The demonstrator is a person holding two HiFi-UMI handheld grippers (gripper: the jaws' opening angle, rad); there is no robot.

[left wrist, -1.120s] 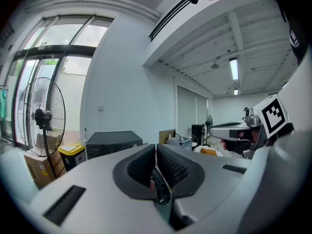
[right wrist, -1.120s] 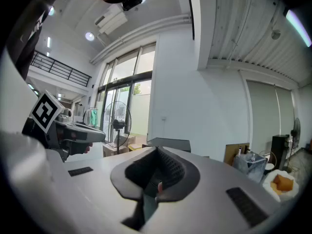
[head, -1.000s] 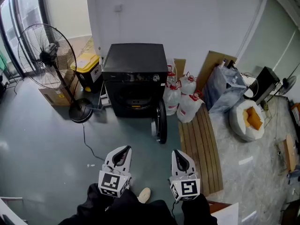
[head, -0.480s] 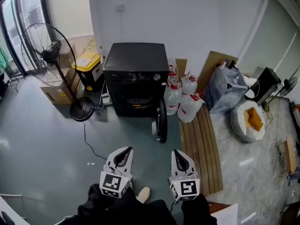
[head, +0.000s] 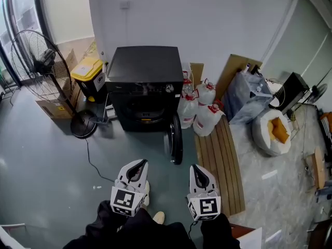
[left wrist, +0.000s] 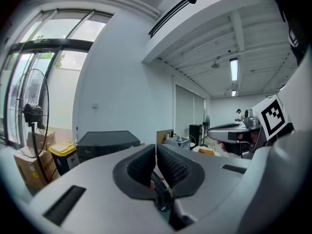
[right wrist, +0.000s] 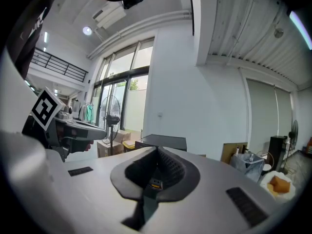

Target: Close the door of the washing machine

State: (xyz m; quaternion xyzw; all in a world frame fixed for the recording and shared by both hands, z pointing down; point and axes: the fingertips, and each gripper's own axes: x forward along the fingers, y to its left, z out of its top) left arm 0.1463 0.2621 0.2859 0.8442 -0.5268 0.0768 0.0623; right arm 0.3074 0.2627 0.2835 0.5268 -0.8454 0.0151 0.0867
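Holding left gripper and right gripper well short of washer, jaws together and empty, presumably to push open door shut.

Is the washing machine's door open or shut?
Open. The round door sticks out edge-on from the black washing machine, leaving its drum opening uncovered.

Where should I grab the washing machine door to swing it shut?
The door stands open, edge-on toward you, hinged at the washing machine's right. Probably best to take its near free rim, coming from the right side.
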